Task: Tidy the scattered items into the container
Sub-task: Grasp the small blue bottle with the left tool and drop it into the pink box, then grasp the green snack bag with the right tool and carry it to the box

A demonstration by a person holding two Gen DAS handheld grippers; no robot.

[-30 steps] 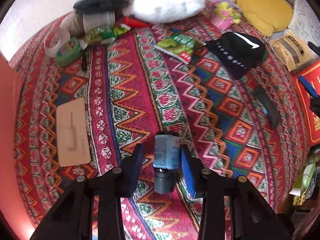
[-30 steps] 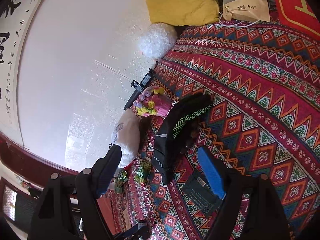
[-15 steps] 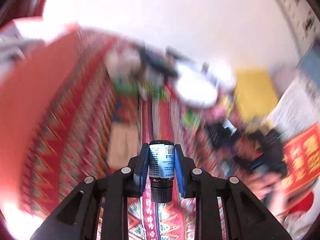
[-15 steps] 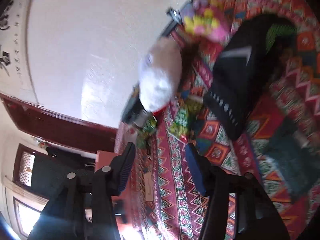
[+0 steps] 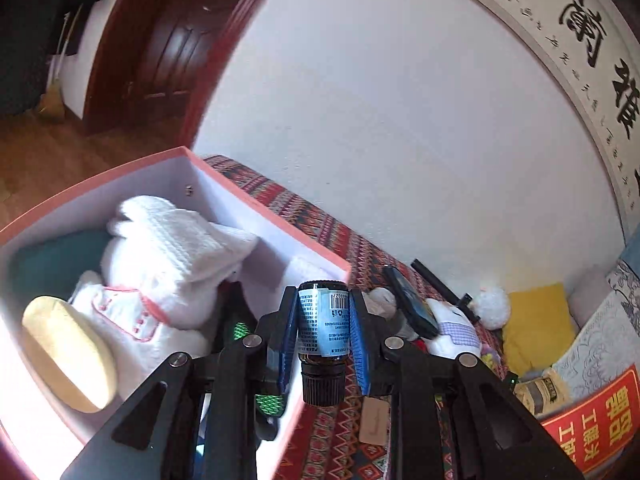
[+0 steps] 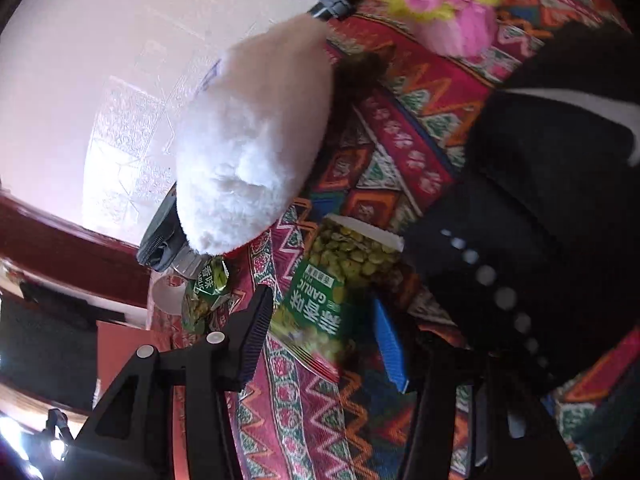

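Note:
My left gripper [image 5: 323, 334] is shut on a small brown bottle [image 5: 322, 330] with a blue-and-white label and black cap, held in the air beside the right wall of the pink box [image 5: 280, 228]. The box holds a white plush toy [image 5: 160, 272], a teal item and a tan oval piece [image 5: 68, 356]. My right gripper [image 6: 320, 332] is open, its fingers on either side of a green garlic-pea snack packet [image 6: 328, 300] that lies on the patterned cloth [image 6: 400, 140].
In the right wrist view a white fluffy pillow [image 6: 252, 148], a black cap [image 6: 552, 208], a second green packet [image 6: 204, 292] and a pink-yellow flower toy [image 6: 448, 4] lie on the cloth. In the left wrist view a yellow cushion [image 5: 536, 320] and red paper [image 5: 592, 412] lie at the right.
My left gripper closed on the bottle, lifted it off the cloth and swung left to the pink box. My right gripper moved down over the green snack packet.

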